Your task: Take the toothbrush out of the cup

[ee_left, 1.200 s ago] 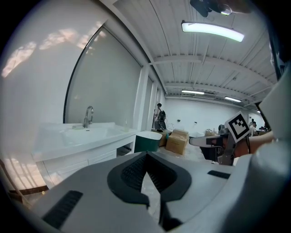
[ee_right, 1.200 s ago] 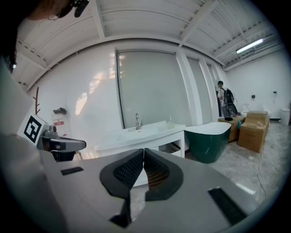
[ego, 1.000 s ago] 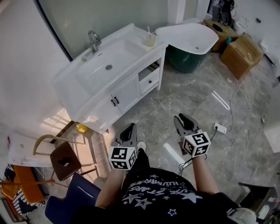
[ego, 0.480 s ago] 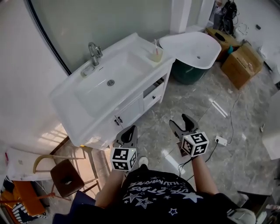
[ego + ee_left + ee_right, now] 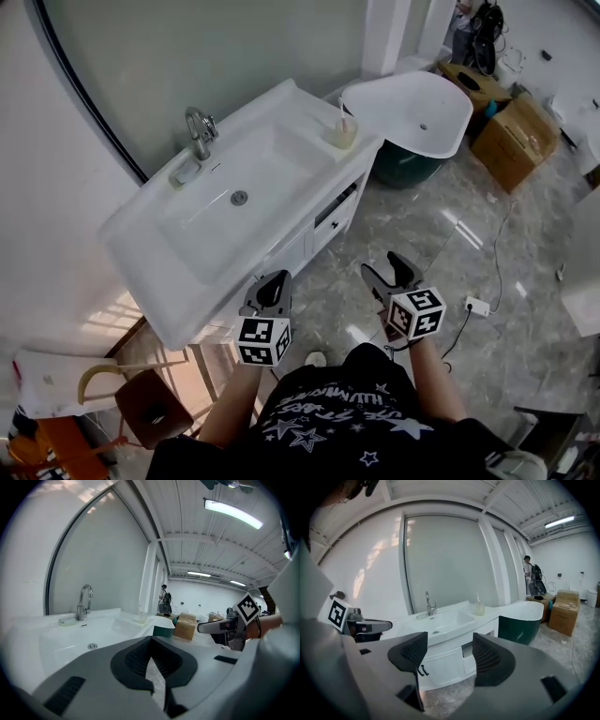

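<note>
A clear cup point(image 5: 344, 132) with a toothbrush point(image 5: 342, 111) upright in it stands on the far right corner of the white vanity top point(image 5: 281, 103). It also shows small in the left gripper view as the cup point(image 5: 142, 617) and in the right gripper view as the cup point(image 5: 478, 608). Both grippers hover over the floor, well short of the vanity. My left gripper point(image 5: 270, 290) is near the cabinet front, its jaws point(image 5: 151, 641) shut and empty. My right gripper point(image 5: 393, 272) is open, with nothing between the pads point(image 5: 450, 642).
The basin point(image 5: 234, 202) has a faucet point(image 5: 199, 127) and a soap dish point(image 5: 185, 171) at its back. A white and green bathtub point(image 5: 412, 108) adjoins the vanity's right end. Beyond lie cardboard boxes point(image 5: 516, 131); a power strip point(image 5: 478, 307) and its cable are on the marble floor. A chair point(image 5: 150, 408) is at bottom left.
Both grippers have come closer to the vanity, which now fills more of the head view. The right gripper's jaws have spread apart; the left stays shut.
</note>
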A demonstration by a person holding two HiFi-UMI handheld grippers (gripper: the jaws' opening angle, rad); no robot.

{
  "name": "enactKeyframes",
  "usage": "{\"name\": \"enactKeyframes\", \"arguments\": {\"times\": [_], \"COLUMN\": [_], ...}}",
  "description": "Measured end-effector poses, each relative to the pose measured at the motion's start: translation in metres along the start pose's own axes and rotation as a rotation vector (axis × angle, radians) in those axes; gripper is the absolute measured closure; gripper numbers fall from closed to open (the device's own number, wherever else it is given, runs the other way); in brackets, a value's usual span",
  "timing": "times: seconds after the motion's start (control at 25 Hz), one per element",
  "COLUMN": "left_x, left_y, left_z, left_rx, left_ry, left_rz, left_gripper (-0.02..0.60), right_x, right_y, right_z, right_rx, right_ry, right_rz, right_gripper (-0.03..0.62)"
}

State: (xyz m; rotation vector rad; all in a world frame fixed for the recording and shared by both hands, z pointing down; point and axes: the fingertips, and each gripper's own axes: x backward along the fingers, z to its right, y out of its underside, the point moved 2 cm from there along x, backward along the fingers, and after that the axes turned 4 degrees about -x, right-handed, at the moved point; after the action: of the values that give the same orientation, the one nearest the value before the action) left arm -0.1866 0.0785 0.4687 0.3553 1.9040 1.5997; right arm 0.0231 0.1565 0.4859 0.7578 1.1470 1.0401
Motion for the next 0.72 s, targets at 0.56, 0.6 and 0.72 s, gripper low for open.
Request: {"name": "enactKeyframes", "arguments": {"times": [0.56,0.6,0.72], "left_x": [-0.057,-0.064,-0.088], "left_y": [-0.026,-0.029,-0.038], "left_z": [-0.036,-0.039,-0.049], "left_rx": [0.005,0.005,-0.002], "left_ry": [-0.034,-0.043,-0.066], "left_rz": [-0.002,0.001,0.001], "left_gripper": [0.566,0.566,0.566], "right_x": [-0.068,-0.077,-0.105], "right_y": [-0.048,-0.054,-0.069], "right_z": [0.045,0.050,0.069], "right_rx": [0.016,0.015,0.016], "right_ry": [0.011,0.009,0.001], "right_rz": [0.019,0.026,0.030], "right_gripper": [0.298,0.298,0.298]}}
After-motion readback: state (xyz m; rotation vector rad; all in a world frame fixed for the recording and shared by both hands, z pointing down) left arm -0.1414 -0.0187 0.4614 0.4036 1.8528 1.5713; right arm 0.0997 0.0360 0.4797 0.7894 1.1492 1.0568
